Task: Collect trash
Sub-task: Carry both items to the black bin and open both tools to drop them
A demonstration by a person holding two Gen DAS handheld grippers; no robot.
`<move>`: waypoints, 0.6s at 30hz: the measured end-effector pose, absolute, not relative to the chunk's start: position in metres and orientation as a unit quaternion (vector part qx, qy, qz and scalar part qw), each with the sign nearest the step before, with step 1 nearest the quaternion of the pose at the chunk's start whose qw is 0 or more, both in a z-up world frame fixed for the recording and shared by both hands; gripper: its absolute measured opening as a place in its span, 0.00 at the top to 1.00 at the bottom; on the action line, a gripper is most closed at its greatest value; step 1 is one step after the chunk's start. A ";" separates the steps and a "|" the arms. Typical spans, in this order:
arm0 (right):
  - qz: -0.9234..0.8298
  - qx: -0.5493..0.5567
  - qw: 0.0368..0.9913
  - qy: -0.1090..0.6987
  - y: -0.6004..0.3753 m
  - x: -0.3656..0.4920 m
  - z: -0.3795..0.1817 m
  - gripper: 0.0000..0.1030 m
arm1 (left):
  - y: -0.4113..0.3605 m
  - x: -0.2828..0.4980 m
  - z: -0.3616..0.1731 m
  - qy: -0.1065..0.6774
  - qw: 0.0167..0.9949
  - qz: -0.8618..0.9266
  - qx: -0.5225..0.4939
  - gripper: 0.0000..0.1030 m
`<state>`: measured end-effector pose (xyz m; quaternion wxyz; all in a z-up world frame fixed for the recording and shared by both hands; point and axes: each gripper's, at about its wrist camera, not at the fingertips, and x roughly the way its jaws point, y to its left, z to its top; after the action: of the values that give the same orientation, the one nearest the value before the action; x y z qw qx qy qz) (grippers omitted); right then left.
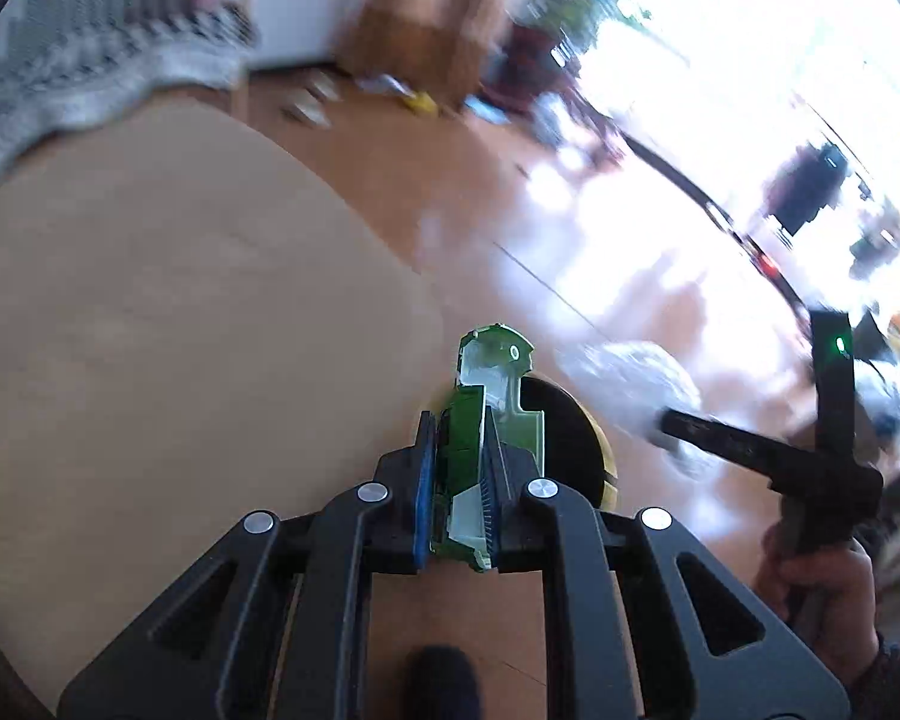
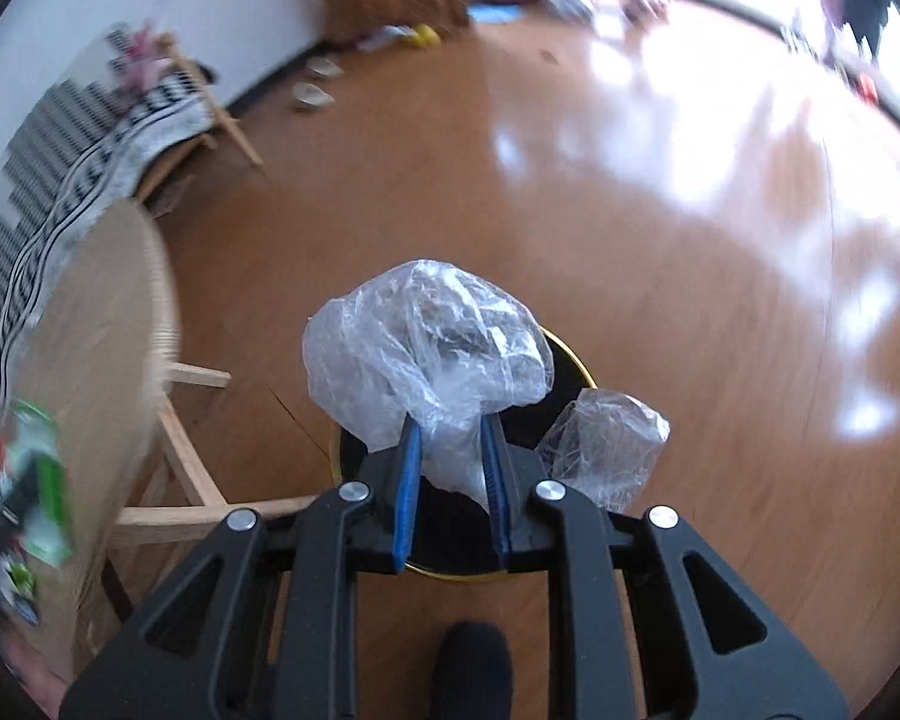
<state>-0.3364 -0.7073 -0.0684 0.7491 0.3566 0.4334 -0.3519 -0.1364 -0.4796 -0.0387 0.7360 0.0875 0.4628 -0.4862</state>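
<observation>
My left gripper (image 1: 459, 438) is shut on a torn green and white carton piece (image 1: 489, 396), held over the edge of a round wooden table (image 1: 180, 300). Below it stands a black bin with a gold rim (image 1: 561, 438). My right gripper (image 2: 450, 450) is shut on a crumpled clear plastic bag (image 2: 426, 342), held right above the same black bin (image 2: 561, 360). A loose end of the bag (image 2: 606, 444) hangs to the right. The right gripper also shows in the left wrist view (image 1: 666, 420), blurred, with the bag (image 1: 630, 384).
The wooden floor (image 2: 630, 210) stretches ahead, with bright glare. A round wooden table (image 2: 90, 330) with slanted legs stands at left, and blurred colourful packets (image 2: 24, 480) lie at its near edge. A striped cloth (image 2: 90, 138), bowls (image 2: 312, 96) and clutter lie far back.
</observation>
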 end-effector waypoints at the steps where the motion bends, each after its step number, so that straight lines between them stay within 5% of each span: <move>1: -0.355 0.363 0.743 0.436 -0.713 -0.344 -0.074 0.80 | -0.494 -0.144 -0.052 0.472 0.726 -0.491 0.099 0.88; 18: -0.344 0.382 0.738 0.437 -0.724 -0.331 -0.079 0.80 | -0.586 -0.148 -0.138 0.518 0.679 -0.489 0.177 0.88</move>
<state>-0.3309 -0.7243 -0.0794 0.7384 0.3820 0.4367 -0.3438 -0.1481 -0.5861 -0.1375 0.6791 0.1766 0.5179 -0.4894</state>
